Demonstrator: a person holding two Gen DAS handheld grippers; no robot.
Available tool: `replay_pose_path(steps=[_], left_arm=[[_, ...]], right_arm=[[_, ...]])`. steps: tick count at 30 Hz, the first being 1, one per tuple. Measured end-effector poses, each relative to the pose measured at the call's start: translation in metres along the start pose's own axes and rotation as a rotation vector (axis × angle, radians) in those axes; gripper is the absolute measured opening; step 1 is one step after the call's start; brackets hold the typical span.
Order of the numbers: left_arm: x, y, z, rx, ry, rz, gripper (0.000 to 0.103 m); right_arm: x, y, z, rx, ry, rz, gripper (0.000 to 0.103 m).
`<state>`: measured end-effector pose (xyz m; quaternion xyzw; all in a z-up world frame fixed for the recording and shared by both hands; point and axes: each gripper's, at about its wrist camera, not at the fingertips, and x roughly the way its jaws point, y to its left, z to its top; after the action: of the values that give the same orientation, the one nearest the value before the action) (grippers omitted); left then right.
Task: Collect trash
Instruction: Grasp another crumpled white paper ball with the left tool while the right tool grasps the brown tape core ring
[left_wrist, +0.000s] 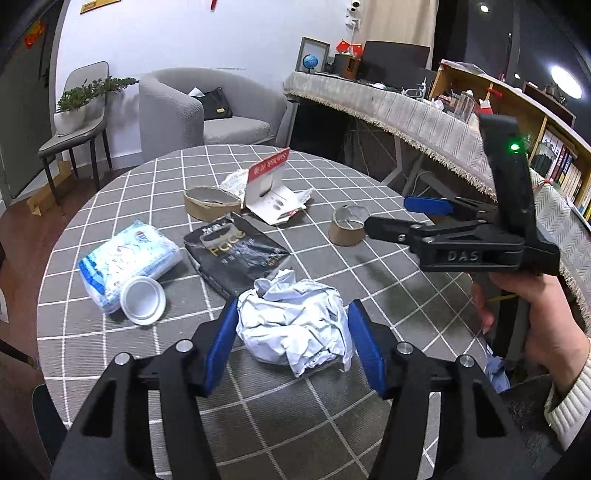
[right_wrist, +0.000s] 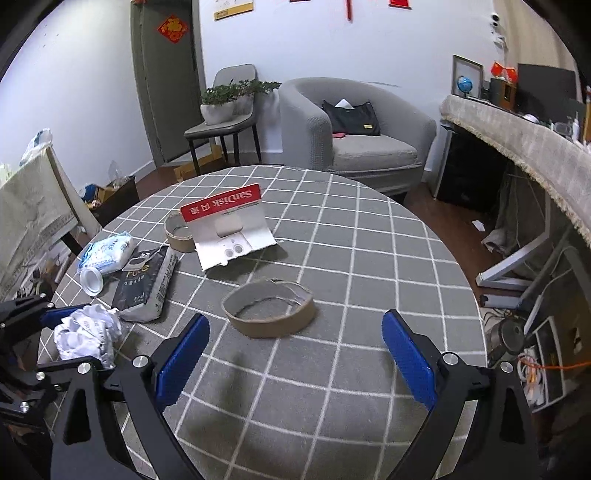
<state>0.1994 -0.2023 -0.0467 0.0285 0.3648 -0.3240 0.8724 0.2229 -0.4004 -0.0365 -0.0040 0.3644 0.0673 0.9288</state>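
Note:
My left gripper (left_wrist: 291, 339) has its blue pads on either side of a crumpled white paper ball (left_wrist: 295, 325) on the checked round table (left_wrist: 332, 406); the pads look close to the paper, contact unclear. The ball also shows in the right wrist view (right_wrist: 88, 332). My right gripper (right_wrist: 295, 362) is open and empty, hovering just short of a brown cardboard tape ring (right_wrist: 269, 314). From the left wrist view the right gripper (left_wrist: 402, 218) is beside that ring (left_wrist: 347, 227).
On the table lie a black pouch (left_wrist: 236, 251), a blue-white tissue pack (left_wrist: 125, 254), a white plastic cup (left_wrist: 144, 301), a second cardboard ring (left_wrist: 210, 203) and a red-white SanDisk card (right_wrist: 231, 229). A grey armchair (right_wrist: 362, 129) stands behind.

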Motion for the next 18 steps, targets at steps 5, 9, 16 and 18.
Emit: replay_pose_path(steps=[5, 9, 16, 18], left_arm=[[-0.007, 0.001, 0.0, -0.004, -0.007, 0.003, 0.063], [-0.013, 0.005, -0.001, -0.004, -0.008, 0.015, 0.063], [-0.028, 0.018, -0.001, -0.027, -0.029, 0.033, 0.063], [-0.034, 0.022, 0.0, -0.037, -0.041, 0.037, 0.063]], right_arm=[[0.019, 0.009, 0.008, -0.051, 0.05, -0.011, 0.095], [0.032, 0.007, 0.014, -0.045, 0.084, -0.016, 0.094], [0.046, 0.012, 0.017, -0.039, 0.143, -0.014, 0.074], [0.047, 0.015, 0.019, -0.034, 0.145, -0.01, 0.07]])
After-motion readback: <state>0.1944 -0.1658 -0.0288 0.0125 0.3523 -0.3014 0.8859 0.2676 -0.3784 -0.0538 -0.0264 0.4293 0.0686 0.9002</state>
